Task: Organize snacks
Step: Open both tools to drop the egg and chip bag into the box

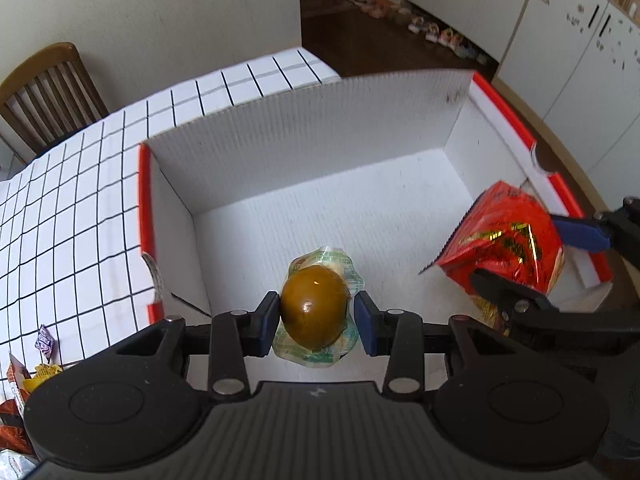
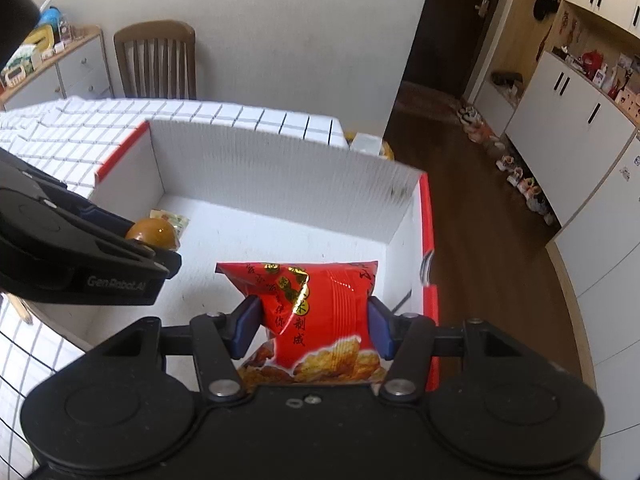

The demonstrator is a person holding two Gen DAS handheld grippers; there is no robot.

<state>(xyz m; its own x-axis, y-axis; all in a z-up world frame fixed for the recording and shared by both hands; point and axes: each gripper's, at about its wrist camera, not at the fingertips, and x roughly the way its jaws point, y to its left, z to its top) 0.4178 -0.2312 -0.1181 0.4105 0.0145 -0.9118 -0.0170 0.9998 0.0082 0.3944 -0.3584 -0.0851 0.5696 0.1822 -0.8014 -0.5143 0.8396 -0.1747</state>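
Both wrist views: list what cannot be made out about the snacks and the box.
- Loose snack wrappers: left wrist view, cut off by the frame edge and the tongs' body; kinds unreadable.
- Red snack bag: right wrist view, lower end hidden behind the right tongs.
- White box: near wall hidden under the left tongs holding the packaged egg.
- Box's outside print: out of sight.

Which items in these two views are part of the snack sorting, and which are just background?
Job:
- vacuum-packed brown egg, in left gripper
- red crinkly snack packet, in right gripper
- white corrugated box with red rim
- loose wrapped snacks on the tablecloth

Background:
- wooden slat-back chair
- floor shoes
- white cupboards
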